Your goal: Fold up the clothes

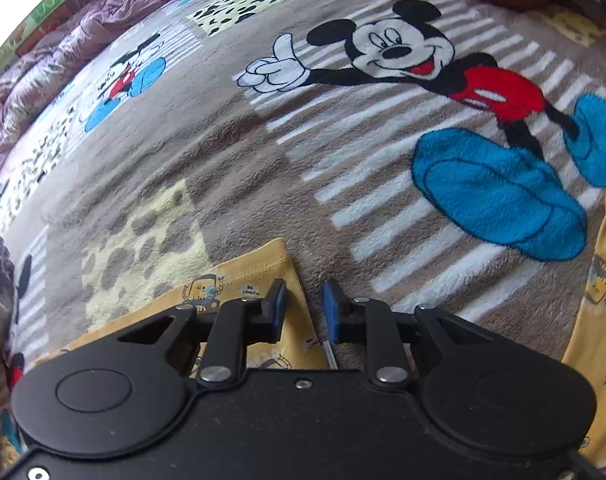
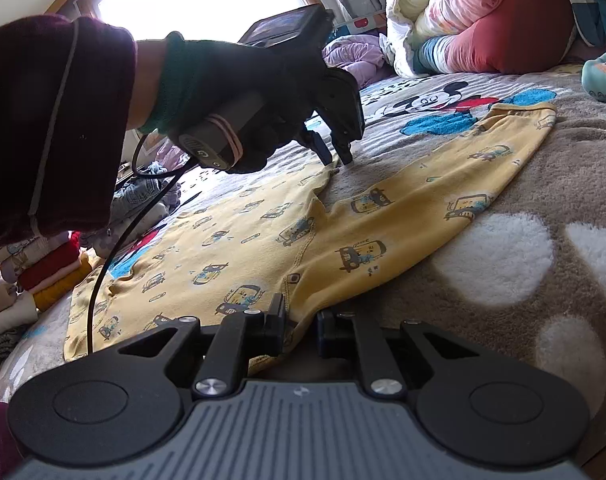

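Observation:
A yellow baby garment [image 2: 263,240] printed with small cars lies flat on the Mickey Mouse blanket [image 2: 543,180]. My right gripper [image 2: 303,318] is at its near hem, jaws nearly together with the yellow cloth filling the narrow gap between them. In a gloved hand [image 2: 231,80], my left gripper [image 2: 337,152] points down at the far end of one leg, tips at the cloth. In the left wrist view that leg's corner [image 1: 239,280] lies under one finger. The left gripper [image 1: 305,304] has its blue pads slightly apart with only blanket [image 1: 223,140] showing between them.
A stack of folded clothes [image 2: 43,272] sits at the left of the bed. Pillows and bedding [image 2: 503,20] are heaped at the far right. A purple quilt [image 1: 63,52] lies along the far edge. A black cable [image 2: 103,260] hangs from the left gripper across the garment.

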### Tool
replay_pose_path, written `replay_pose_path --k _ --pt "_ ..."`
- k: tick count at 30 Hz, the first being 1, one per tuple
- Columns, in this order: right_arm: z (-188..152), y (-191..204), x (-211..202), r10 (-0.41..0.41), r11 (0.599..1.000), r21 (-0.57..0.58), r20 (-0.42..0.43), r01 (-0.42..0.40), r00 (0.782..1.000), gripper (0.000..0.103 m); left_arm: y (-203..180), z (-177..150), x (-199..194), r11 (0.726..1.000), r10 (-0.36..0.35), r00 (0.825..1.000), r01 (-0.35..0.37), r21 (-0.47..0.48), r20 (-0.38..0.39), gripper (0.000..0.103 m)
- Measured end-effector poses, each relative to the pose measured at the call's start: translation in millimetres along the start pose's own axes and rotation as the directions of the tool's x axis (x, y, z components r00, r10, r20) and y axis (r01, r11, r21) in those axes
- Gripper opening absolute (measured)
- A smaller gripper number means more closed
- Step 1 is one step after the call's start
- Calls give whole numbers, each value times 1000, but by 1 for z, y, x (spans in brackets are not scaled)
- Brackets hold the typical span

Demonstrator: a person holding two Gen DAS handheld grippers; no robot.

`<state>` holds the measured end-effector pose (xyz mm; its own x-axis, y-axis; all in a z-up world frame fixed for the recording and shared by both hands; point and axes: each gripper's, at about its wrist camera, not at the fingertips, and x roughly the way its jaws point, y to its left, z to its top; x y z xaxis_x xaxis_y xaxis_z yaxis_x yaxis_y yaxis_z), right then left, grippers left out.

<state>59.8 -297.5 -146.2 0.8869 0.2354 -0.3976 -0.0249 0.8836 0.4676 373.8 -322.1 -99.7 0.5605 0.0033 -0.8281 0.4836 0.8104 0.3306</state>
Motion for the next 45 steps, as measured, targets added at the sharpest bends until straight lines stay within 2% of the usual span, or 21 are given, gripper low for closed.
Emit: replay_pose_path --k 5,8,12,16,21,25,28,33,39,45 --pt "0 0 1 1 1000 -1 -3 -1 1000 16 -13 3 5 994 96 995 -95 47 -13 10" --pt "0 0 0 2 1000 -3 -4 -2 1000 16 -13 3 4 992 120 993 -120 47 0 3" --pt "2 0 -4 6 1000 -7 10 -6 1000 16 4 2 -7 996 87 996 -87 -9 31 2" --pt "3 1 -8 -6 1000 -25 30 7 1000 12 30 -3 -21 997 14 995 -6 -82 101 1" --pt "5 13 -13 -11 994 -106 66 18 998 10 56 -15 -31 989 -32 985 55 -134 169 1" --pt "5 26 -17 -6 982 -189 92 23 996 7 74 -24 -34 981 -37 981 72 -180 193 1" --pt "4 39 -21 5 962 -270 122 28 993 7 90 -31 -36 970 -53 976 101 -220 214 1" --pt "-4 66 -21 36 906 -423 133 24 990 7 112 -44 -38 956 -85 964 150 -252 252 1" --pt "-16 92 -14 55 831 -556 102 10 993 7 134 -58 -32 932 -128 951 212 -293 281 1" --pt "-27 108 -7 65 782 -623 52 -19 997 6 150 -76 -17 903 -158 946 254 -345 284 1"
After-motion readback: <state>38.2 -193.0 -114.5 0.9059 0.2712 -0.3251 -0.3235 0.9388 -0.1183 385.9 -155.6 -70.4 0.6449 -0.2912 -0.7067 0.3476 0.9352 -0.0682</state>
